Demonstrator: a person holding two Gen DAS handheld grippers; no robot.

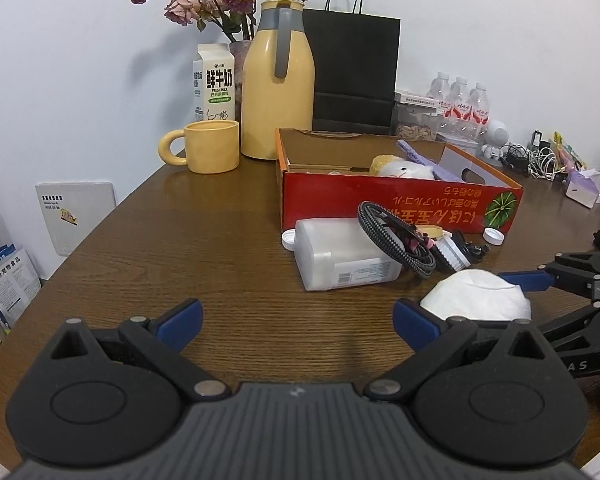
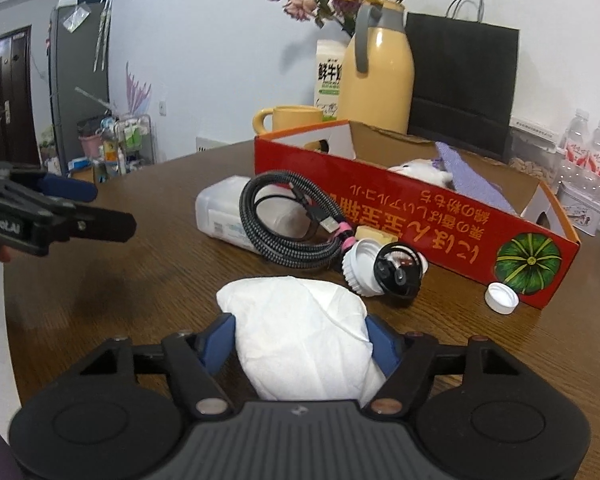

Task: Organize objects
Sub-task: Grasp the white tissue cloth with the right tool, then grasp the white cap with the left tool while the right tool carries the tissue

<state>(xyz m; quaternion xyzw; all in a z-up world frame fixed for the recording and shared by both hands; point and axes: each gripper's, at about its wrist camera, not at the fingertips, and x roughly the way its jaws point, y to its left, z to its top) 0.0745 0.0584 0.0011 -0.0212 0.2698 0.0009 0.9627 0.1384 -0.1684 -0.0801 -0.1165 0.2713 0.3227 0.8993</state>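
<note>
- We are closing our right gripper (image 2: 300,338) on a white tissue wad (image 2: 300,332); its blue pads (image 2: 220,342) are pressing the wad's two sides, and the wad is resting on the wooden table (image 2: 140,280) in front of the other clutter.
- We are holding our left gripper (image 1: 298,318) above bare tabletop with its jaws spread wide and nothing between them; the wad is lying just beside its right pad.
- Just beyond the wad, a coiled braided cable (image 2: 284,220) is leaning on a white plastic bottle (image 2: 224,208) lying on its side, with a white cap (image 2: 360,266) and a small black piece (image 2: 396,274) next to it.
- Behind these, a red cardboard box (image 2: 420,216) is holding a white plush toy (image 2: 420,170) and a purple cloth (image 2: 468,176).
- Another white lid (image 2: 502,298) is sitting against the box's near corner.
- At the back, a yellow mug (image 1: 210,146), a yellow jug (image 1: 278,80) and a milk carton (image 1: 214,82) are standing together.
</note>
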